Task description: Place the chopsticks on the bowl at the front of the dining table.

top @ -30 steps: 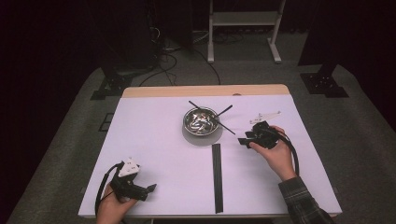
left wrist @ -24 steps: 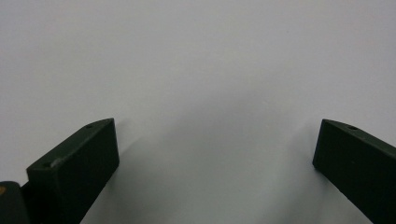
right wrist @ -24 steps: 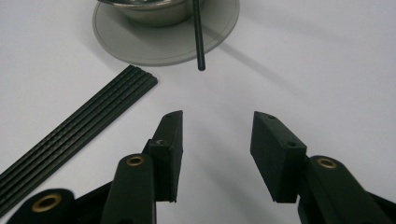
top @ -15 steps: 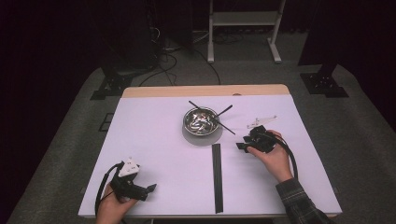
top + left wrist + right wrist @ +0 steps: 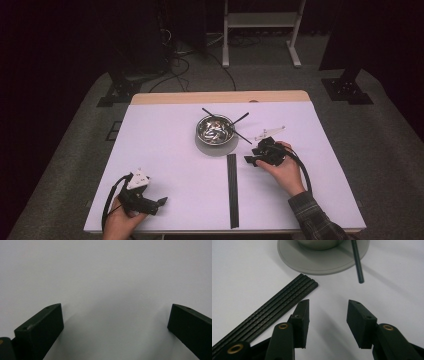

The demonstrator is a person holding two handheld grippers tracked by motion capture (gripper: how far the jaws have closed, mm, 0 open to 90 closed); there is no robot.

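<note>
Right gripper (image 5: pixel 328 306) half-open, empty; chopstick bundle (image 5: pixel 269 308) just left of it, thin, stiff, slippery — grip near end.

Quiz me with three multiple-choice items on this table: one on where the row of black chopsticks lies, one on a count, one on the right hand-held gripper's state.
1. The row of black chopsticks lies:
A. inside the bowl
B. flat on the table, on the person's side of the bowl
C. off the table

2. Black sticks leaning on the metal bowl:
A. none
B. two
C. six

3. The right hand-held gripper is:
A. open, holding nothing
B. shut on a stick
C. shut on the bowl

Answers: 1 B, the high view shows the row below the bowl's grey saucer. 2 B, two sticks cross its rim. 3 A, bare table shows between its jaws.
</note>
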